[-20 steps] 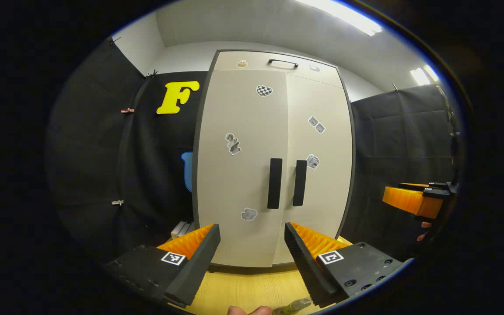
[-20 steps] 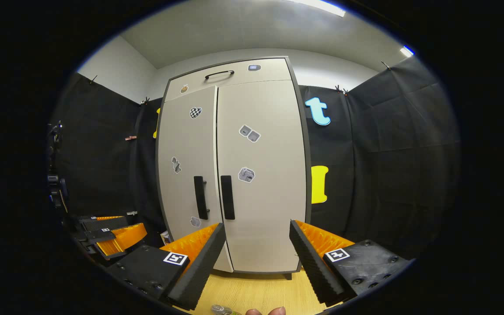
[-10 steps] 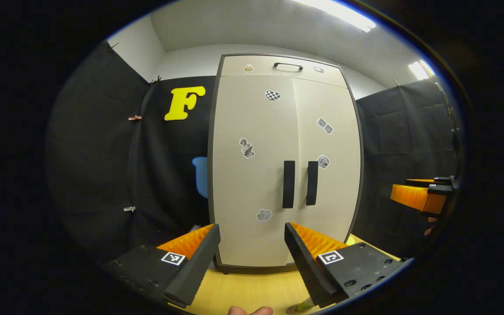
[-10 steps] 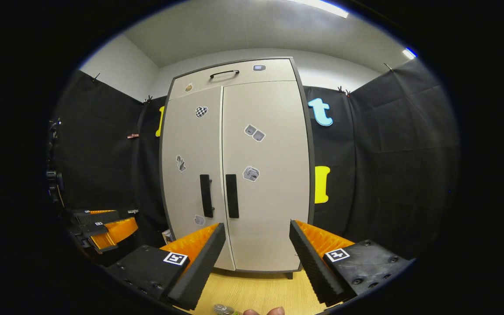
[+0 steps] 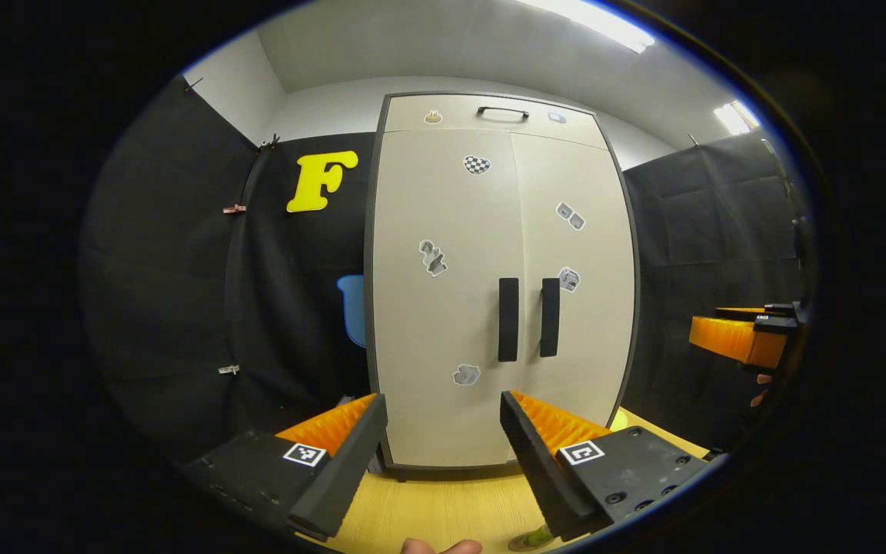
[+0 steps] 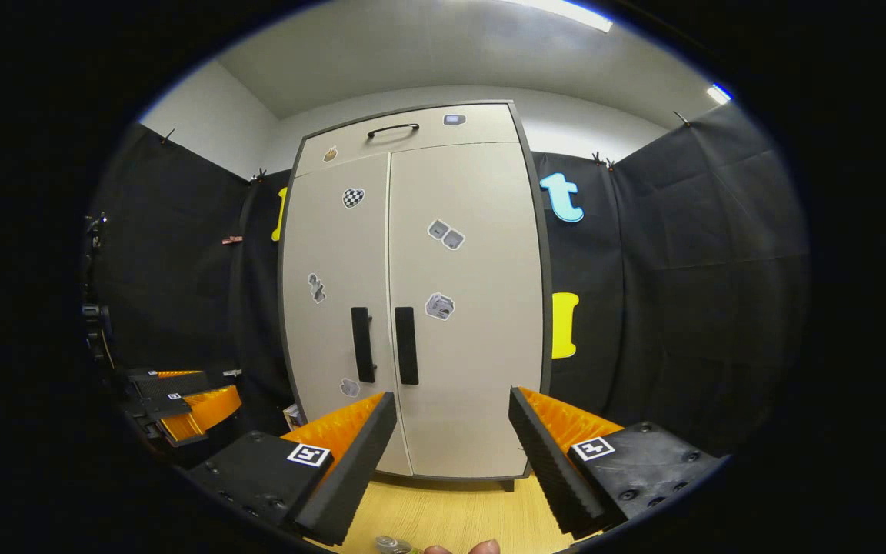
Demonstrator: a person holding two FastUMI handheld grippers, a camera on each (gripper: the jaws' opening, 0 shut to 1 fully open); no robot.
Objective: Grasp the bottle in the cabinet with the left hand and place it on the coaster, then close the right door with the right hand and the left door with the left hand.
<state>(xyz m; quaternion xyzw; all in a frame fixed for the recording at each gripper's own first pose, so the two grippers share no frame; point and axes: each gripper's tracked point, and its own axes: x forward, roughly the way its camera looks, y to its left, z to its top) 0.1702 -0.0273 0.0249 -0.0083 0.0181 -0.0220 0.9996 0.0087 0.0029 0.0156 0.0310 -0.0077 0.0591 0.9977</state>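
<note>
Pale beige two-door cabinet (image 5: pixel 501 292) stood on the light wooden tabletop (image 6: pixel 458 515) with left door (image 5: pixel 443 300) and right door (image 5: pixel 574 285) both closed | clear green-tinted bottle (image 5: pixel 537 537) stood at frame bottom, just right of left gripper (image 5: pixel 443 431), jaws released, empty | right gripper (image 6: pixel 451 431) jaws spread, holding nothing

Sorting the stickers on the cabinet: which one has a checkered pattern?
The heart-shaped sticker near the top of the left door, just under the drawer. The other stickers look plain grey.
</note>
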